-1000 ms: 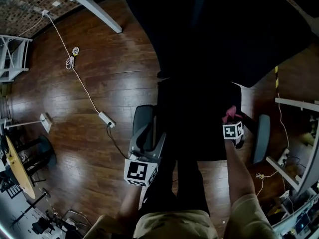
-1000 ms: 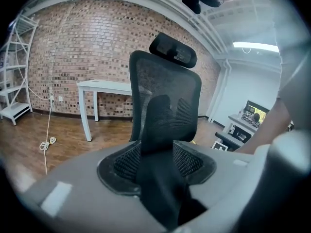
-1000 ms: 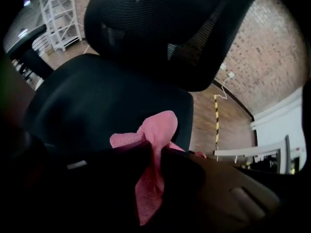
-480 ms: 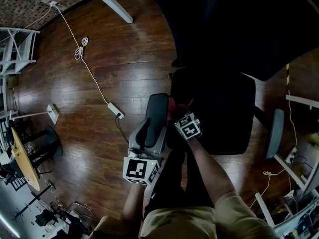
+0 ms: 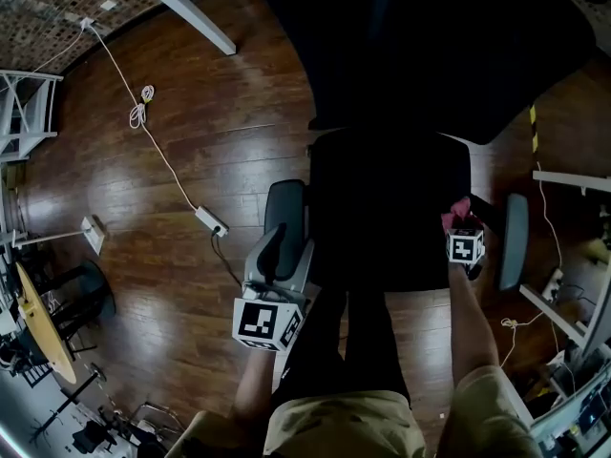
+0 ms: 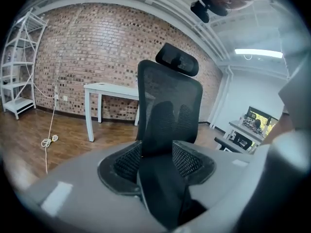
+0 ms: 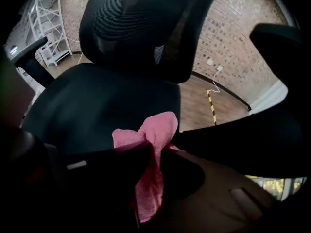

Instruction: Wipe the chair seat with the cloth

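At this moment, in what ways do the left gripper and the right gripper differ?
The left gripper clamps the dark left armrest, its jaws having just closed further; the right gripper holds the pink cloth at the seat's right edge. The left points more level, the right more steeply down. Both carry a marker cube.

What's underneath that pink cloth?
The black chair seat, near its right edge, lies under the pink cloth. The right gripper pinches the cloth, and its dark fingers cover the lower part, so whether cloth touches the seat can't be seen.
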Available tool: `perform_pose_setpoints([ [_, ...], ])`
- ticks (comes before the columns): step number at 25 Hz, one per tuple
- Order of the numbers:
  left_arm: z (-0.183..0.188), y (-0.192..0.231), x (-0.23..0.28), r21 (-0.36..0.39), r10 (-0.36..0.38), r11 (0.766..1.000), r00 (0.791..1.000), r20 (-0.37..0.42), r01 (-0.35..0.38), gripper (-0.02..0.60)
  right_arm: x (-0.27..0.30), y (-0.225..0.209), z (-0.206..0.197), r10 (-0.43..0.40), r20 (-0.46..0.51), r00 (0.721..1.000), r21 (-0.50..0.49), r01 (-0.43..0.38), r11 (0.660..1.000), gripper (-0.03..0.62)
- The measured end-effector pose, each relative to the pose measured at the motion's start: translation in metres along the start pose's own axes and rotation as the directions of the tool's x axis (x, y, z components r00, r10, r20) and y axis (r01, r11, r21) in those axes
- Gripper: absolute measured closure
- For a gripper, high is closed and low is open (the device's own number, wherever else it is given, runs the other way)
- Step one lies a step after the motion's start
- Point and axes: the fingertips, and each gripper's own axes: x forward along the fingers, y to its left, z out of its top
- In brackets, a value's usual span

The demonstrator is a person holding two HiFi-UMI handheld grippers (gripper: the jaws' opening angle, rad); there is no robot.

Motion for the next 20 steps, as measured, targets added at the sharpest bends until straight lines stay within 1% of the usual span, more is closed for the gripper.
perform_pose_setpoints([
  [2, -0.002, -0.002, -0.001, 0.003, 0.0, 1.0, 1.0, -0.011, 0.0, 0.397, -0.001, -0.01, -0.004, -0.022, -0.017, 1.0, 0.019, 0.022, 1.0, 0.519],
  [3, -0.002, -0.003, -0.001, 0.006, -0.001, 1.0, 1.0, -0.013, 0.001, 0.397, -0.001, -0.008, -0.004, -0.024, -0.018, 1.0, 0.047, 0.024, 0.999, 0.519],
  [4, -0.002, -0.004, -0.001, 0.008, -0.002, 1.0, 1.0, -0.013, 0.002, 0.397, -0.001, 0.003, 0.0, -0.002, 0.0, 1.0, 0.091, 0.002, 0.996, 0.519],
  [5, -0.001, -0.003, -0.001, 0.011, -0.002, 1.0, 1.0, -0.011, 0.002, 0.397, -0.003, 0.025, 0.011, 0.054, 0.046, 0.997, 0.136, -0.059, 0.989, 0.518],
  [6, -0.002, -0.002, -0.003, 0.013, 0.001, 1.0, 1.0, -0.009, -0.001, 0.397, -0.008, 0.059, 0.027, 0.136, 0.121, 0.983, 0.157, -0.155, 0.975, 0.518],
  [7, -0.002, 0.0, -0.005, 0.016, 0.006, 1.0, 1.0, -0.01, -0.006, 0.397, -0.017, 0.102, 0.049, 0.231, 0.21, 0.95, 0.132, -0.262, 0.956, 0.519],
  [8, -0.003, 0.002, -0.007, 0.018, 0.012, 1.0, 1.0, -0.014, -0.012, 0.397, -0.03, 0.152, 0.071, 0.332, 0.287, 0.899, 0.065, -0.364, 0.929, 0.519],
  [9, -0.003, 0.004, -0.008, 0.022, 0.019, 1.0, 1.0, -0.02, -0.019, 0.397, -0.044, 0.206, 0.089, 0.439, 0.334, 0.834, -0.02, -0.459, 0.888, 0.519],
  [10, -0.004, 0.005, -0.009, 0.027, 0.025, 0.999, 0.999, -0.025, -0.024, 0.397, -0.059, 0.261, 0.101, 0.544, 0.346, 0.764, -0.102, -0.546, 0.832, 0.519],
  [11, -0.004, 0.006, -0.009, 0.033, 0.028, 0.999, 0.999, -0.028, -0.027, 0.397, -0.073, 0.312, 0.108, 0.635, 0.329, 0.699, -0.172, -0.616, 0.768, 0.518],
  [12, -0.005, 0.006, -0.009, 0.037, 0.03, 0.999, 0.999, -0.026, -0.029, 0.397, -0.083, 0.355, 0.109, 0.702, 0.291, 0.65, -0.227, -0.665, 0.711, 0.519],
  [13, -0.005, 0.006, -0.01, 0.039, 0.029, 0.999, 0.999, -0.021, -0.029, 0.397, -0.09, 0.387, 0.107, 0.742, 0.249, 0.623, -0.271, -0.691, 0.671, 0.518],
  [14, -0.004, 0.005, -0.012, 0.04, 0.029, 0.999, 0.999, -0.015, -0.029, 0.397, -0.093, 0.405, 0.103, 0.756, 0.221, 0.616, -0.302, -0.694, 0.654, 0.517],
  [15, -0.001, 0.005, -0.015, 0.043, 0.031, 0.999, 0.999, -0.011, -0.03, 0.397, -0.094, 0.411, 0.101, 0.749, 0.214, 0.627, -0.319, -0.68, 0.66, 0.517],
  [16, 0.003, 0.006, -0.018, 0.049, 0.032, 0.998, 0.999, -0.009, -0.032, 0.397, -0.091, 0.405, 0.101, 0.725, 0.217, 0.654, -0.319, -0.655, 0.685, 0.517],
  [17, 0.006, 0.008, -0.021, 0.058, 0.032, 0.998, 0.999, -0.009, -0.032, 0.397, -0.083, 0.389, 0.099, 0.683, 0.214, 0.698, -0.302, -0.618, 0.726, 0.517],
  [18, 0.009, 0.01, -0.023, 0.065, 0.03, 0.997, 1.0, -0.008, -0.03, 0.397, -0.069, 0.363, 0.092, 0.624, 0.198, 0.756, -0.27, -0.57, 0.776, 0.519],
  [19, 0.009, 0.012, -0.024, 0.067, 0.027, 0.997, 1.0, -0.006, -0.026, 0.397, -0.052, 0.33, 0.077, 0.553, 0.17, 0.815, -0.226, -0.514, 0.827, 0.519],
  [20, 0.008, 0.013, -0.024, 0.064, 0.023, 0.998, 1.0, -0.002, -0.022, 0.397, -0.034, 0.287, 0.057, 0.475, 0.136, 0.87, -0.171, -0.451, 0.876, 0.519],
])
